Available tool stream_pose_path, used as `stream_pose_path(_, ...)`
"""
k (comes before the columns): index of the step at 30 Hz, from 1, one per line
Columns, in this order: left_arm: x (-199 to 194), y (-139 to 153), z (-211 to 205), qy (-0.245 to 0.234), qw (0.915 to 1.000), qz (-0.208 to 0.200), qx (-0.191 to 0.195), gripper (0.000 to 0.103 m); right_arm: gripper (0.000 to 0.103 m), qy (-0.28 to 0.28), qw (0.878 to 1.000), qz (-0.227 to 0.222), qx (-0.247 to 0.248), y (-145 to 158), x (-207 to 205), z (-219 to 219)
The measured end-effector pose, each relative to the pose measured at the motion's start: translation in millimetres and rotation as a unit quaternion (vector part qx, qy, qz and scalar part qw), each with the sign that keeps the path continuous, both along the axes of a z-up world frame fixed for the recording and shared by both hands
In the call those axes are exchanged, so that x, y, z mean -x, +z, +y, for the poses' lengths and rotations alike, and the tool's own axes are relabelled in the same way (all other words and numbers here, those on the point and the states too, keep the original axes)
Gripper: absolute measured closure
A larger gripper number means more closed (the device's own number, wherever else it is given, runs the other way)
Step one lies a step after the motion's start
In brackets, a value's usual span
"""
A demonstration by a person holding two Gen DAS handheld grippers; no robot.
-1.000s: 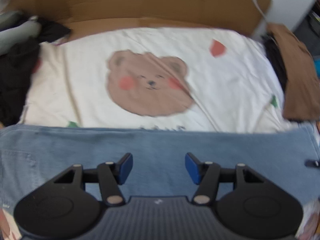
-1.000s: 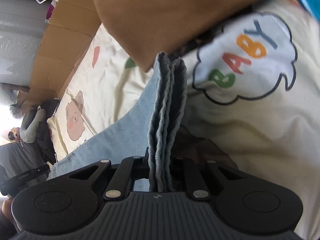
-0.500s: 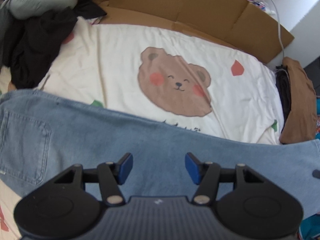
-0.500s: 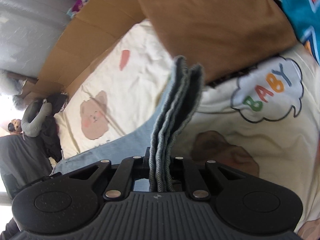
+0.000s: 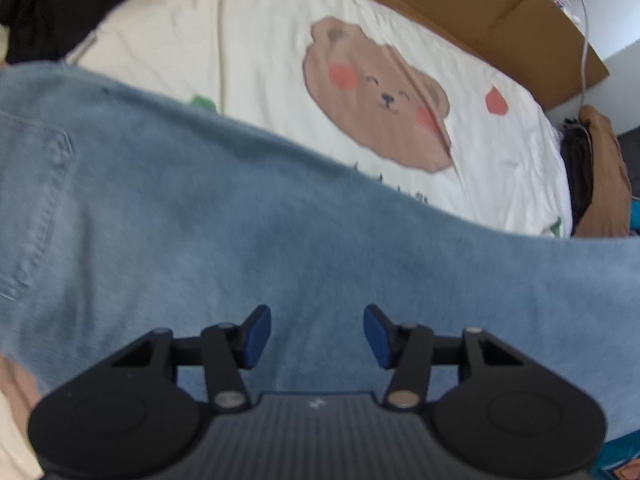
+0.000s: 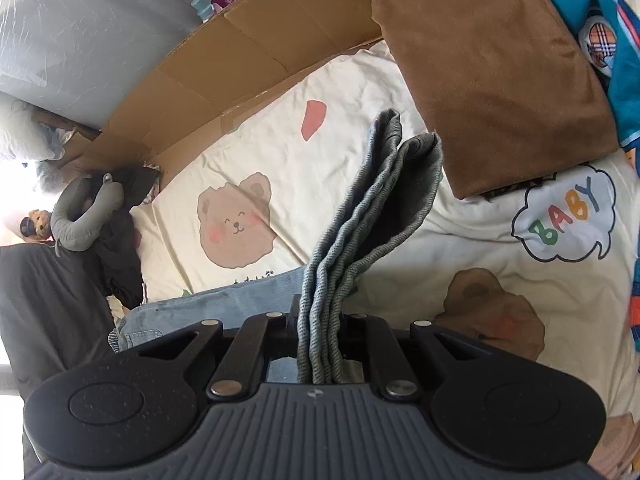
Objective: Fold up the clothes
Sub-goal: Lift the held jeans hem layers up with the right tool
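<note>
Light blue jeans lie stretched across a cream bedsheet with a bear print. A back pocket shows at the left edge of the left wrist view. My left gripper hovers just over the middle of the denim, its blue-padded jaws closing with only flat cloth under the gap and nothing pinched. My right gripper is shut on the jeans' hem, whose stacked layers stand up from between the fingers. The rest of the jeans trails away to the left below it.
A folded brown garment rests on the sheet at the right, with teal clothing beyond it. Dark clothes and a grey neck pillow are heaped at the left. A cardboard wall and a white cable border the far side.
The left gripper has sunk toward the jeans and its jaws have narrowed a little. The right gripper has risen, lifting the hem clear of the sheet and the brown garment.
</note>
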State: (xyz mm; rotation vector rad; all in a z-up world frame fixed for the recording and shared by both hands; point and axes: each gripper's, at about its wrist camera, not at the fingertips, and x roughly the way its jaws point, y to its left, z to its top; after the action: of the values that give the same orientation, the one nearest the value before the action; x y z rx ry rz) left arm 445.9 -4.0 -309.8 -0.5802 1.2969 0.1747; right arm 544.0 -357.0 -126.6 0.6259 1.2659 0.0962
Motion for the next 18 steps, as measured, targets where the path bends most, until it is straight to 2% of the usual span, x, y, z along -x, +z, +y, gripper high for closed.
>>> stream_pose_path(6,16,-25,2,0.011,0.9994,-0.017,0.027,0.063,0.095,-0.053,0.999,0.001,0.009,27,11,11)
stream_pose_path(9,23,-25,7,0.005,0.999,-0.037,0.022,0.068,0.095,-0.092,0.996,-0.003,-0.002,38,22,15)
stream_pose_path(11,29,-25,13,0.007,0.9989,-0.044,0.014,0.072,0.095,-0.091,0.996,-0.018,0.005,43,24,23)
stream_pose_path(13,34,-31,16,0.015,0.9983,-0.044,0.035,0.075,0.095,-0.077,0.996,-0.031,0.014,44,22,31)
stream_pose_path(16,39,-38,10,0.003,0.9981,-0.048,0.038,0.076,0.095,-0.044,0.998,-0.045,0.03,46,20,41)
stream_pose_path(18,40,-46,5,-0.002,0.9978,-0.055,0.038,0.075,0.095,-0.046,0.998,-0.04,0.015,46,21,44)
